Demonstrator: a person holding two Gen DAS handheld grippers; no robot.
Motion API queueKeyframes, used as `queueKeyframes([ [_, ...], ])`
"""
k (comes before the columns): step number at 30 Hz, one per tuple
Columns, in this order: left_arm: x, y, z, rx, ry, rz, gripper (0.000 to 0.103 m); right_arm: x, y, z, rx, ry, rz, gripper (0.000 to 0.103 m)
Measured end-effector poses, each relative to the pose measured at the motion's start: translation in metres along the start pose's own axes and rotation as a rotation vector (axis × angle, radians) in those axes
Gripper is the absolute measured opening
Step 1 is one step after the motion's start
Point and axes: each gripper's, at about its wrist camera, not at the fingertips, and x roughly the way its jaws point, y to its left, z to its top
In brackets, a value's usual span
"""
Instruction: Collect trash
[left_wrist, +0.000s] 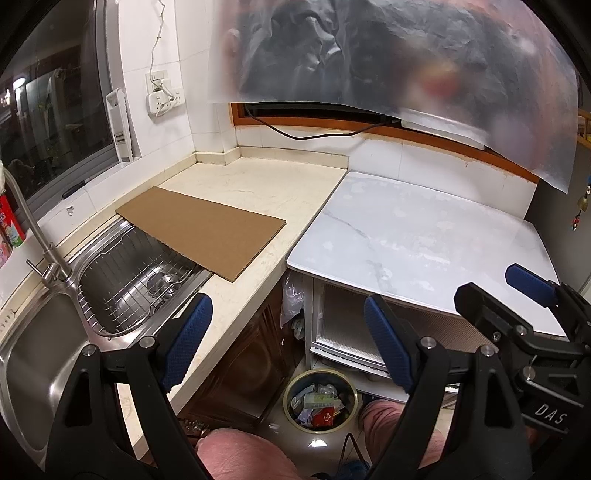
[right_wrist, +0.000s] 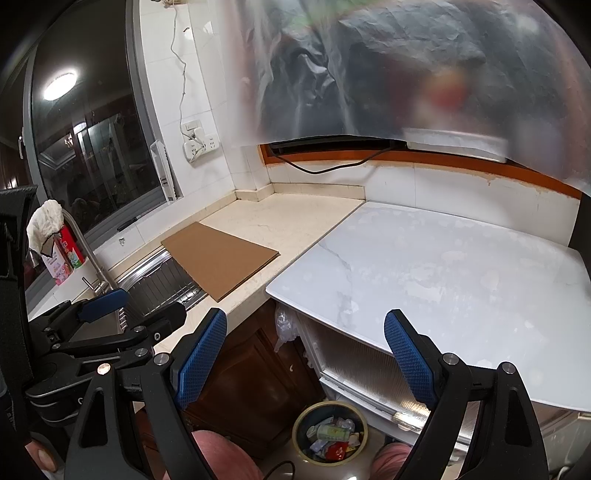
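A round trash bin stands on the floor below the counter, holding several wrappers and scraps; it also shows in the right wrist view. My left gripper is open and empty, held above the bin. My right gripper is open and empty too, beside the left one. The right gripper shows at the right edge of the left wrist view, and the left gripper shows at the left of the right wrist view. A flat piece of brown cardboard lies on the beige counter and overhangs the sink; it also shows in the right wrist view.
A steel sink with a wire rack and a faucet is at the left. A white marble table stands at the right, over a white shelf unit. A blurred plastic sheet hangs across the top.
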Motion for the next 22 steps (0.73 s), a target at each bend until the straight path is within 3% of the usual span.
queueKeyframes([
  [22,0.011,0.016,-0.003,0.024,0.028,-0.018,0.082,0.008,0.014,-0.015,0.014,0.012,-0.02,0.088],
])
